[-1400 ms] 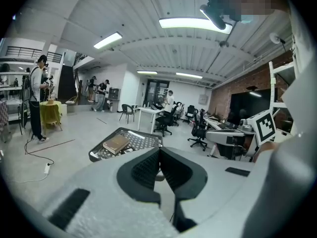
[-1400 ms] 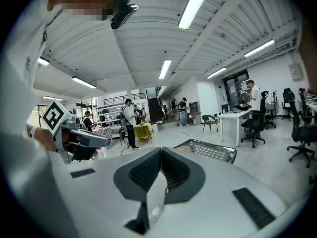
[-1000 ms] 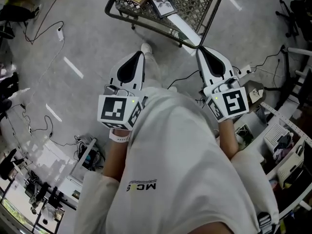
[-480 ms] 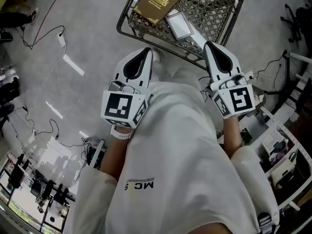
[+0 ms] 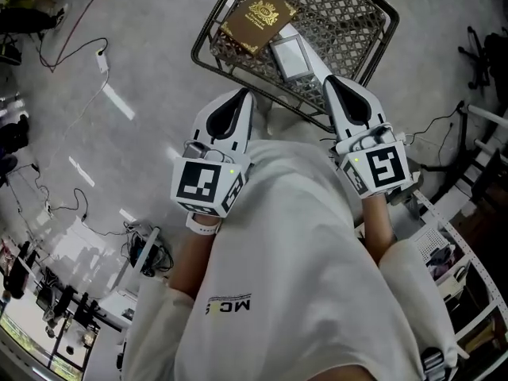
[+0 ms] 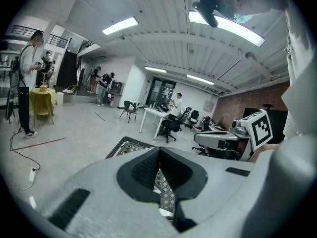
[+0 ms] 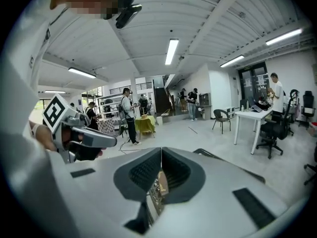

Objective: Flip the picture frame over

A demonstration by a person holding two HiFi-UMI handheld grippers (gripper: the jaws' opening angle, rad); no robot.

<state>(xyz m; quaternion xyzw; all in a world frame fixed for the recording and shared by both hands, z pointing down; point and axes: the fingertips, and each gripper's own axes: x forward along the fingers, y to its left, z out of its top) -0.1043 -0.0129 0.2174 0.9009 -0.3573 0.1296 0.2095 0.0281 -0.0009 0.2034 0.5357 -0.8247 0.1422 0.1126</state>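
Picture frame [image 5: 290, 57], lying flat in mesh basket [image 5: 343, 13]

Wire basket [image 5: 349, 18] open above; near rim [image 5: 282, 103] bars level reach; brown box [image 5: 258, 21] beside frame [image 5: 291, 56]

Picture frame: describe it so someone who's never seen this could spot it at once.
Find the dark wire mesh basket on the grey floor ahead of the person. Two flat things lie in it: the picture frame is the small pale rectangle, beside the larger brown book with a gold crest.

Bright ceiling strip lights [image 6: 119, 26], glare on floor [image 5: 119, 105], fisheye-warped edges.
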